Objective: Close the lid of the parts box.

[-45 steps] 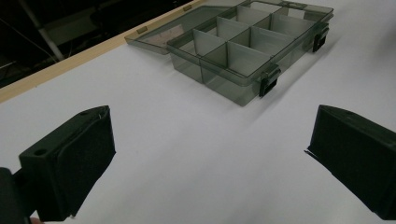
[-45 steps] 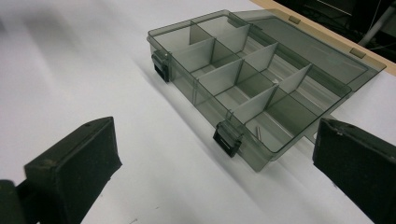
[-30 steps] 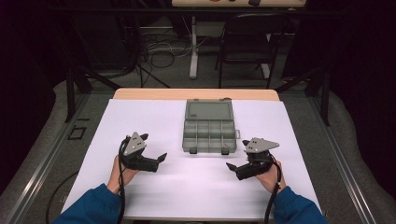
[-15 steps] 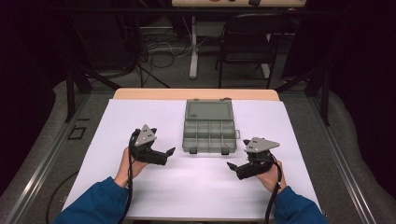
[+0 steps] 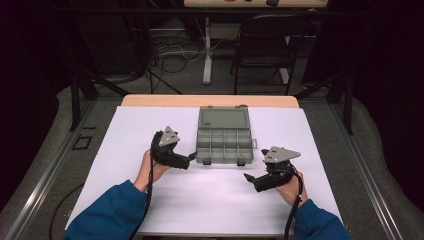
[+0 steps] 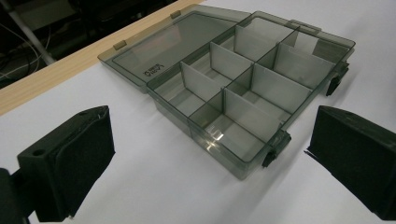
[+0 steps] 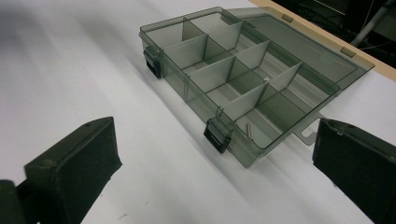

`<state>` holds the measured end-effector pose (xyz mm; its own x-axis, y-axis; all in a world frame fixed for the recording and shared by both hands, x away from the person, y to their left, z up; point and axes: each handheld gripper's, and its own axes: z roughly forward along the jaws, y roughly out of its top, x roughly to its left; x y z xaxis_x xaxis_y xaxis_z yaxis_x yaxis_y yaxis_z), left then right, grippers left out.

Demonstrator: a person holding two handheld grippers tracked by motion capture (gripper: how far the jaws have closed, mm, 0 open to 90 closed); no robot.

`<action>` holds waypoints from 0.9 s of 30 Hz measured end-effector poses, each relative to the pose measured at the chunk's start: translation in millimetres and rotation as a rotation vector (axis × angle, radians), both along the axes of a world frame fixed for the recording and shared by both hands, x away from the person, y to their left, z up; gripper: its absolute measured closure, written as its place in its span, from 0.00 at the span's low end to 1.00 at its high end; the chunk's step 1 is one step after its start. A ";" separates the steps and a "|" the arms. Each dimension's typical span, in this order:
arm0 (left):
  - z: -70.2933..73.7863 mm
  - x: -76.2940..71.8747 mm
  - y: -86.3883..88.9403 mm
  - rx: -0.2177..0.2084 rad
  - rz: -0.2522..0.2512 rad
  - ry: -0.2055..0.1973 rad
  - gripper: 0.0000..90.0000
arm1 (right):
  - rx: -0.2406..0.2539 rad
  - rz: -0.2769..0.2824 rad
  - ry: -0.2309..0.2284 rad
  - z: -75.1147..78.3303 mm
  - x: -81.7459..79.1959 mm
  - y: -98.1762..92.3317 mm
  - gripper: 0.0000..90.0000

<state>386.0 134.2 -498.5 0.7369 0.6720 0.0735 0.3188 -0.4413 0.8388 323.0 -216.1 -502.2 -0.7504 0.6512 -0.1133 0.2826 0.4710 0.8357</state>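
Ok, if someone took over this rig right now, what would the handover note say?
Left claw: open, holding nothing, close to the near left corner of the organizer box.
Right claw: open, holding nothing, off the box's near right corner, farther from it.
Box: mid-table on the white sheet, lid folded flat open behind it, two black latches on the near wall. One small pin-like piece lies in a near corner compartment; the other compartments look empty.
Done: lid is open.
Left: likely closing and latching it, or filling; neither claw touches it.
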 end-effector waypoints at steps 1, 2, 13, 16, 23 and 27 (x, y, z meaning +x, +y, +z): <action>-0.3 2.3 -2.6 0.000 -0.003 0.003 0.00 | -0.001 0.001 0.002 -0.2 0.1 0.0 0.00; -0.7 4.5 -5.4 0.001 -0.004 0.008 0.00 | 0.001 0.002 0.003 -0.4 0.3 -0.1 0.00; -8.5 30.3 -33.7 0.022 -0.004 0.047 0.00 | -0.002 -0.001 0.012 -2.4 1.4 -0.4 0.00; -10.5 36.3 -40.5 0.010 -0.020 0.073 0.02 | -0.001 0.000 0.018 -2.8 1.4 -0.3 0.00; -16.5 45.8 -59.4 0.054 -0.034 0.082 0.15 | -0.008 0.003 0.017 -2.8 1.4 -0.4 0.00; -21.6 48.6 -67.9 0.072 -0.022 0.092 0.21 | -0.008 0.008 0.022 -3.6 1.8 -0.2 0.00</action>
<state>434.6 66.3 -520.0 0.7575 0.6507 0.0523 0.3827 -0.5076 0.7719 324.8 -216.3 -505.8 -0.7581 0.6440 -0.1024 0.2966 0.4804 0.8254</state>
